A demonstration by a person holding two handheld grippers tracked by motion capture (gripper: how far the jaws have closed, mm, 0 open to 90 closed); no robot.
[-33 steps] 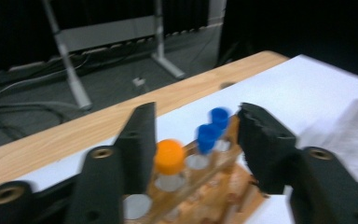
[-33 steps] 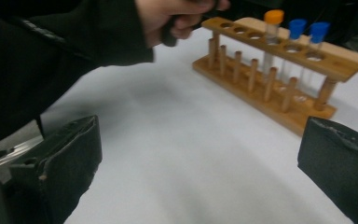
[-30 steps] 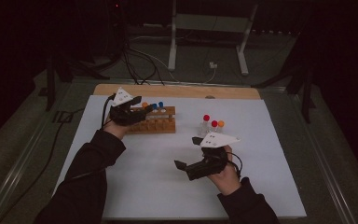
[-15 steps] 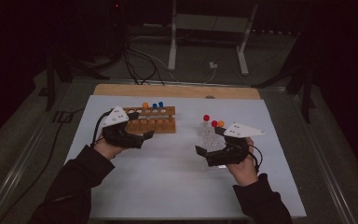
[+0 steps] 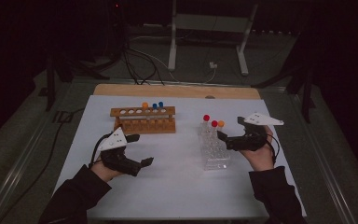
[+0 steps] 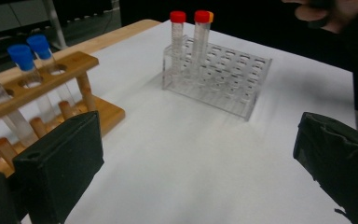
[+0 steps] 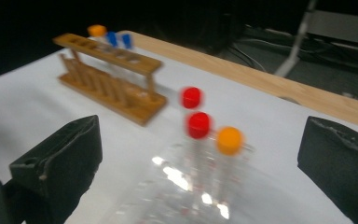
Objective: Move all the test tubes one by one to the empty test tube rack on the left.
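There are two racks on the white sheet (image 5: 177, 182). The wooden rack (image 5: 143, 119) holds three tubes: one with an orange cap (image 5: 145, 105) and two with blue caps (image 5: 157, 106). The clear rack (image 5: 213, 148) holds three more, two red (image 5: 209, 121) and one orange (image 5: 221, 123).

The left gripper (image 5: 142, 150) is near the wooden rack; its jaws have just been opening, now wide apart, with nothing between them. The right gripper (image 5: 228, 132) is just beside the clear rack, jaws wide and empty, the capped tubes standing before them.

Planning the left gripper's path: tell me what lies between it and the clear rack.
Bare white table sheet lies between left gripper and clear rack, seen in the high view.
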